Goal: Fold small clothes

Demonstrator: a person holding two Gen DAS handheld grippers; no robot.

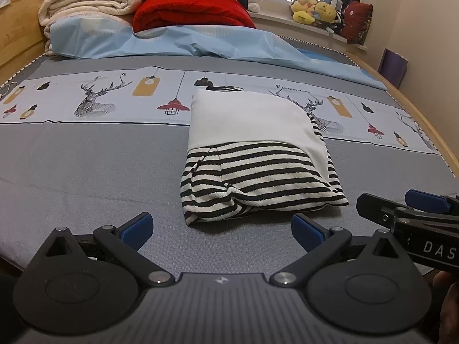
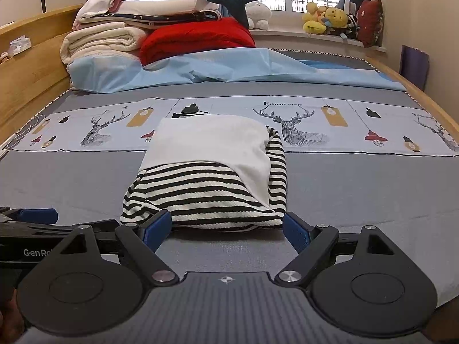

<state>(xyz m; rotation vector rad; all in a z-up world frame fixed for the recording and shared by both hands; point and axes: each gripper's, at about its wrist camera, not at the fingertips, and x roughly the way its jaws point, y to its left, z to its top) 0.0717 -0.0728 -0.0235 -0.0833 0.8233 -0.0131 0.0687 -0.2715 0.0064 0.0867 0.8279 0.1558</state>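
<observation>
The top [image 1: 258, 154] lies on the bed [image 1: 71, 166], folded into a small bundle — white part on the far half, stripes on the near half. It looks almost done. The near edge is still lumpy and one striped flap sticks out at the left corner, so I think a last tuck or one more fold may be left.

The left gripper [image 1: 222, 233] has its jaws wide apart and holds nothing. The top sits at its 12 o'clock, a little way off. The right gripper [image 2: 226, 229] is also spread wide and empty, with the near edge of the top right between its tips.

The left view shows the right gripper from the side at 3 o'clock. The right view shows more of the blanket pile [image 2: 109, 40] at 11 o'clock — and how close its pads [image 2: 297, 233] are to the cloth.
</observation>
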